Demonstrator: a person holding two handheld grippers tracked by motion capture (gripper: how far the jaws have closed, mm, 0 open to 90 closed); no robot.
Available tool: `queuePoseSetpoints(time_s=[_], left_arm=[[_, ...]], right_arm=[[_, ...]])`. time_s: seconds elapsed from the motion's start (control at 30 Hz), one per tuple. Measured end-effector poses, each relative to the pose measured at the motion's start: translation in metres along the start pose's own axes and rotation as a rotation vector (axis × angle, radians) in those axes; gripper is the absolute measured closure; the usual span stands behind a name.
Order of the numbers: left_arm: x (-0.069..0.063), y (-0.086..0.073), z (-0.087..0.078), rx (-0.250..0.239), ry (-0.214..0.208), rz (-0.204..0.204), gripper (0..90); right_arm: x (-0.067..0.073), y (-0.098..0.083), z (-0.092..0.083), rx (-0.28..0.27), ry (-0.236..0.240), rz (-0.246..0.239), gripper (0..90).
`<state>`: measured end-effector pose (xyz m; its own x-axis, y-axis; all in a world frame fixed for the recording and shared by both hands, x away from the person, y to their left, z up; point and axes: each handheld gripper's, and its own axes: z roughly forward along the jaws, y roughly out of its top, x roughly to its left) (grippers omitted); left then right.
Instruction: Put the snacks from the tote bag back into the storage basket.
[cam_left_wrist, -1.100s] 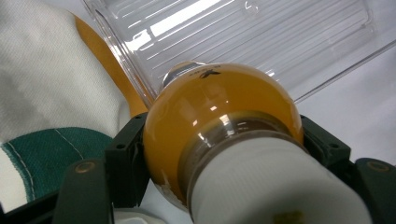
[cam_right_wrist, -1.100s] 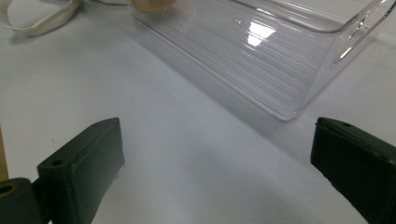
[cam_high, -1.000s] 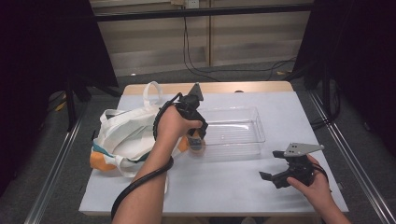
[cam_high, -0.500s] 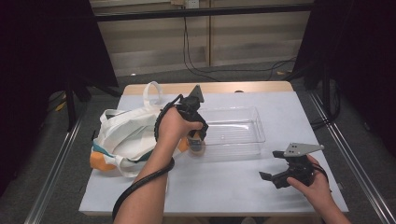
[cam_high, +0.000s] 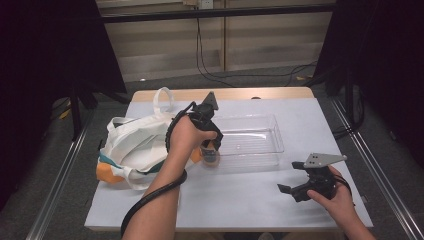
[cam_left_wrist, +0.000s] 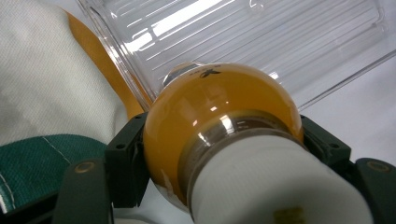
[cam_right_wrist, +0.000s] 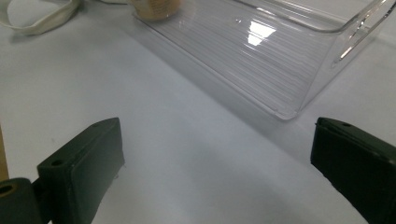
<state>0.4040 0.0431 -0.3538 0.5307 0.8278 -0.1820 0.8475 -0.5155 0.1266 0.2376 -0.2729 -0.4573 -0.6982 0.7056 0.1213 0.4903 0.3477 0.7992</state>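
Observation:
My left gripper (cam_high: 211, 148) is shut on an orange light bulb (cam_left_wrist: 215, 112) with a white base, its black jaws pressing both sides of the glass. It holds the bulb beside the near left corner of a clear plastic tray (cam_high: 260, 150), next to a white tote bag (cam_high: 135, 145) with green and orange parts. In the left gripper view the tray's (cam_left_wrist: 243, 42) ribbed wall lies just beyond the bulb. My right gripper (cam_high: 290, 190) rests at the table's front right, open, with nothing between its jaws. Its view looks across the white tabletop at the tray (cam_right_wrist: 261, 56).
The white-covered table (cam_high: 240, 200) has bare room in front of the tray. The bag's loop handle (cam_high: 162, 97) lies at the back left. Metal rails (cam_high: 370, 165) run along both sides of the table, and cables trail on the floor behind it.

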Motion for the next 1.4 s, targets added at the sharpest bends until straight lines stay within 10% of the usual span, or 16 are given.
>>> queuePoseSetpoints(time_s=[1.4], left_arm=[[-0.0008,-0.0050,0.0061,-0.098,0.024,0.048,25.9]], right_arm=[[0.0013,0.0001,0.0006,0.005,0.007,-0.007,2.3]])
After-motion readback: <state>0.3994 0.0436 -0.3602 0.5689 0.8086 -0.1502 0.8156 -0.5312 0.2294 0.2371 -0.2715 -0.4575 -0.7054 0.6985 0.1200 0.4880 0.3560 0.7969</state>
